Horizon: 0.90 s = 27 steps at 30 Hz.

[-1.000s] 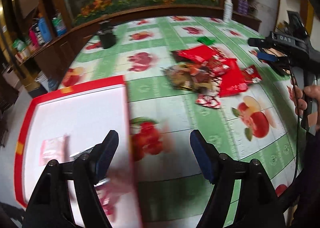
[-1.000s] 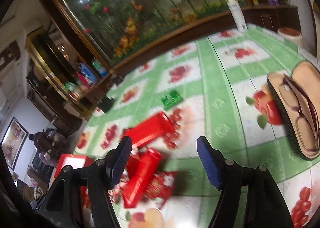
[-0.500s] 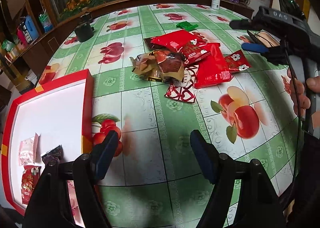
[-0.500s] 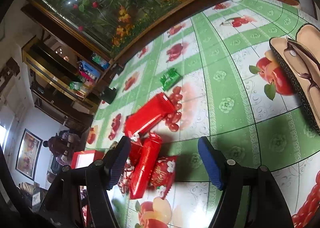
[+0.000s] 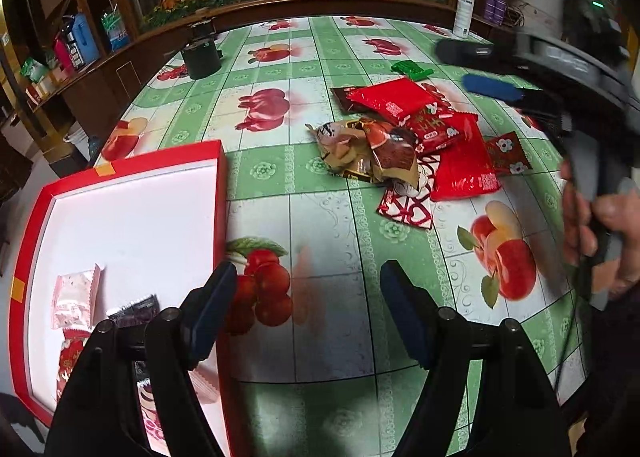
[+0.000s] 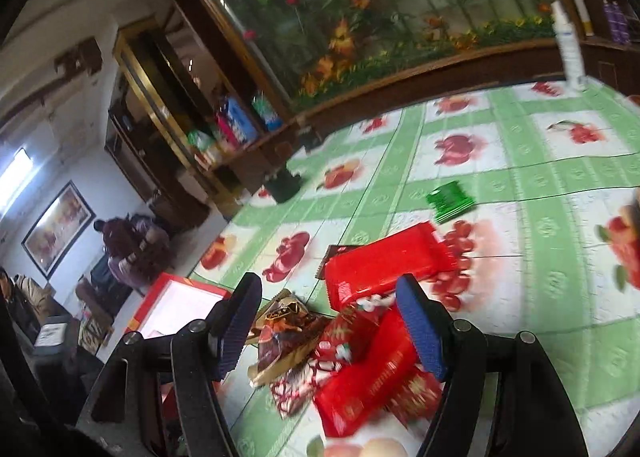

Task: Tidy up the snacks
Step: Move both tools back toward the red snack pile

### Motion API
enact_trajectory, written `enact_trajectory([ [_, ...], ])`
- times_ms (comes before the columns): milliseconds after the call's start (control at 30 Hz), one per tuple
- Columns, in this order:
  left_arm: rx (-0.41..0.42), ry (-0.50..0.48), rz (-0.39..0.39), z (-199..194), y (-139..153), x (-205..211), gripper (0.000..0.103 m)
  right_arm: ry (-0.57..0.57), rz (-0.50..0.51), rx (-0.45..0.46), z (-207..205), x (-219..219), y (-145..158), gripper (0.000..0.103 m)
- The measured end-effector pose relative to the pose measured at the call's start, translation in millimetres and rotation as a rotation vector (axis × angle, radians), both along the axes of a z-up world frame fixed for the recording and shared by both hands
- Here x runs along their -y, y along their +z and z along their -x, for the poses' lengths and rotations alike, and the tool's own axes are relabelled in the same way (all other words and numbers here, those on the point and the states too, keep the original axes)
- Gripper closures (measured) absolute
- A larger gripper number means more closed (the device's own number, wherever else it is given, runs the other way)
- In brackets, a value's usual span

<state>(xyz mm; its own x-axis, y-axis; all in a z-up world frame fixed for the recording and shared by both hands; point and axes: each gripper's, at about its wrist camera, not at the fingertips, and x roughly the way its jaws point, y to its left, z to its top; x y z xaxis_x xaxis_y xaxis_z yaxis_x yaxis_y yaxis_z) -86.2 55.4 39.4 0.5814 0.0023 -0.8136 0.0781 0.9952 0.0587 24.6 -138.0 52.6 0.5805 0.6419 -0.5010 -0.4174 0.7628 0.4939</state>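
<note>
A loose pile of snack packets lies mid-table: a long red packet (image 5: 394, 99), a second red one (image 5: 464, 169), crumpled brown wrappers (image 5: 372, 153) and a green packet (image 5: 412, 69) set apart behind. At the left stands a red tray (image 5: 218, 193) with a white floor, holding a pink packet (image 5: 74, 299), a dark packet (image 5: 134, 311) and a red one. My left gripper (image 5: 308, 273) is open and empty over bare tablecloth beside the tray's right rim. My right gripper (image 6: 328, 289) hangs open above the pile, over the red packet (image 6: 384, 261) and brown wrappers (image 6: 284, 333), touching nothing.
A black cup (image 5: 200, 59) stands near the table's far left edge and a white spray bottle (image 5: 463, 15) at the far right. A wooden ledge with plants borders the back. A hand (image 5: 600, 225) holds the right gripper's handle. People sit beyond the table (image 6: 128, 249).
The left gripper's view has swung right, from above the tray to the tablecloth beside it. The right gripper has moved left over the pile; the glasses case has left its view.
</note>
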Motion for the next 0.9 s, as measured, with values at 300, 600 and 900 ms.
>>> enact_trajectory([
  [300,0.090,0.053,-0.103,-36.3,26.9,-10.1,0.029,0.252,-0.140,-0.378,-37.4,-15.7,-50.5,0.032],
  [600,0.093,0.084,-0.097,-88.6,27.5,-5.8,0.029,0.327,-0.169,-0.525,-11.5,39.9,-55.0,0.032],
  [900,0.043,0.009,-0.051,-90.7,-6.2,27.2,0.028,0.041,-0.231,-0.393,-4.6,126.5,-39.4,0.025],
])
